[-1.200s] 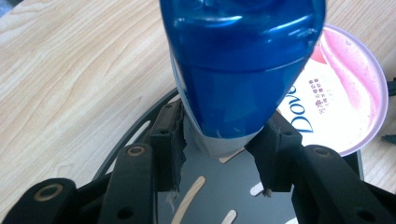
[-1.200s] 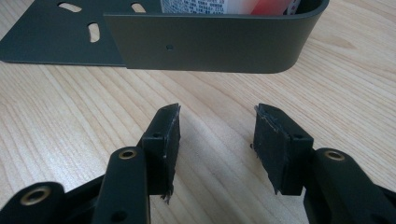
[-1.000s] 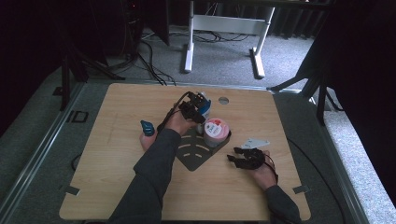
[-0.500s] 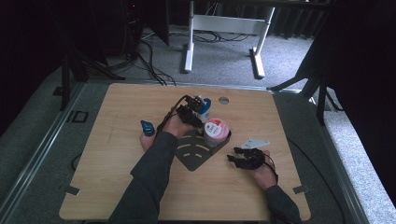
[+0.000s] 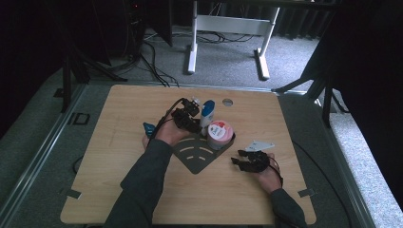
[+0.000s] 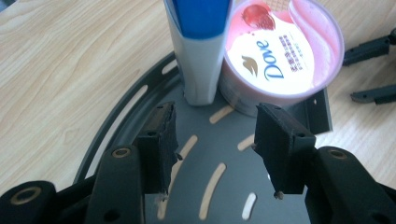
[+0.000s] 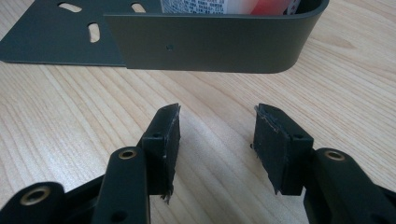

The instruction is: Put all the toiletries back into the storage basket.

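A white bottle with a blue cap [image 6: 201, 51] stands upright on a dark slotted corner rack [image 6: 219, 154], touching a pink Dove tub [image 6: 280, 51]. My left gripper [image 6: 215, 121] sits just short of the bottle. Its jaws have just been opening and nothing is between them. In the high view the left gripper [image 5: 191, 118] is to the left of the bottle [image 5: 207, 113] and the tub [image 5: 219, 133]. My right gripper [image 5: 247, 160] rests low over the table to the right of the rack [image 5: 190, 159]. It is open and empty [image 7: 215, 140], facing the rack's curved wall [image 7: 210, 42].
A small blue object [image 5: 148, 127] lies on the wood behind my left wrist. There is a round hole [image 5: 227, 101] in the tabletop beyond the bottle. The right gripper's jaws [image 6: 373, 70] show past the tub in the left gripper view.
My left gripper has drawn back from the bottle toward the near left, leaving it standing on the rack. The right gripper has stayed put.
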{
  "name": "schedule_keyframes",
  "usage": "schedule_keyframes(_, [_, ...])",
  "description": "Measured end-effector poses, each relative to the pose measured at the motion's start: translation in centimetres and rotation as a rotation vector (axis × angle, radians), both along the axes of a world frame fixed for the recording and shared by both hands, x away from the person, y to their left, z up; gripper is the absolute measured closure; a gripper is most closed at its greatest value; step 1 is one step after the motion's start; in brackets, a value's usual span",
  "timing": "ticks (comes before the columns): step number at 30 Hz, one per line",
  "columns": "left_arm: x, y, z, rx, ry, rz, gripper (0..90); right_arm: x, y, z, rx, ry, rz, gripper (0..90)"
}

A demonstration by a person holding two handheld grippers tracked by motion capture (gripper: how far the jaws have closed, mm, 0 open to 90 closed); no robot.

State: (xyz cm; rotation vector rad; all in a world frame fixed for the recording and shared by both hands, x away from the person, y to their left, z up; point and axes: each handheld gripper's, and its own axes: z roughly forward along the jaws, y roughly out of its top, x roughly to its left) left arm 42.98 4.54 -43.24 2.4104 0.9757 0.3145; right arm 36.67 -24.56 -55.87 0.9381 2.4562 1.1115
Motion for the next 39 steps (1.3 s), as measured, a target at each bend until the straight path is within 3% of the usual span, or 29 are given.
schedule_keyframes(10, [-1.8,0.7,0.4,-0.002,-0.010,-0.013,48.6,0.0,0.0,0.0,0.000,0.000,0.000,50.7])
schedule_keyframes(17, [-2.8,1.2,0.6,0.000,-0.044,-0.009,48.5,0.0,0.0,0.0,0.000,-0.001,0.000,50.7])
schedule_keyframes(39, [-5.5,3.2,0.2,-0.048,-0.066,-0.021,46.6,0.0,0.0,0.0,-0.001,0.000,-0.001,50.7])
